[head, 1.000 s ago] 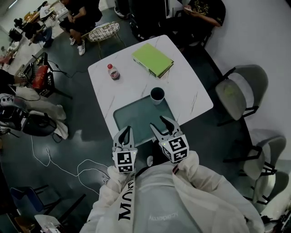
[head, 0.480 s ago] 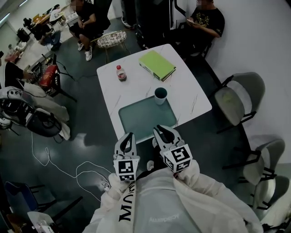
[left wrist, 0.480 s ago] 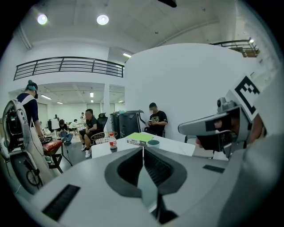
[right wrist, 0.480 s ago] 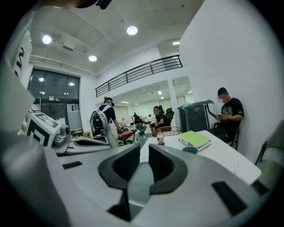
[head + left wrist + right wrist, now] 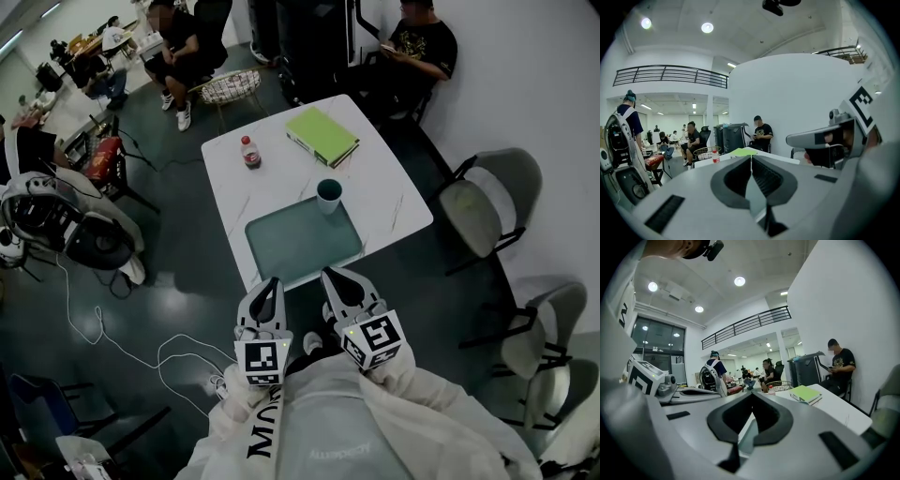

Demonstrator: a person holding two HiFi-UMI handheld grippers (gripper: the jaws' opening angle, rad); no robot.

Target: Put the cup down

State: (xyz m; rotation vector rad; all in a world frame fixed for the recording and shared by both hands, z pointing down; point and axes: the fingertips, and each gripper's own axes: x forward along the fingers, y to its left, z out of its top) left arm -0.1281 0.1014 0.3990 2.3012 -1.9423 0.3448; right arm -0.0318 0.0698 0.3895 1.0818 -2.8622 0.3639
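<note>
Cup (image 5: pixel 329 196), round, dark, stands on square white table (image 5: pixel 394 192); left hand-held gripper (image 5: pixel 271 289) and right hand-held gripper (image 5: pixel 335 279) pressed together.

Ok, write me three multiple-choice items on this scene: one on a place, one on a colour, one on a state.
1. Where does the dark round cup stand? A on a grey chair; B on the white square table; C on the floor.
2. What colour is the flat rectangular book? A green; B red; C black.
3. How is the right gripper? A wide open; B shut on the cup; C shut, empty.
Answers: B, it stands on the tabletop at the teal rectangular tray's far corner; A, its cover is bright green; C, its jaws meet with nothing between.
</note>
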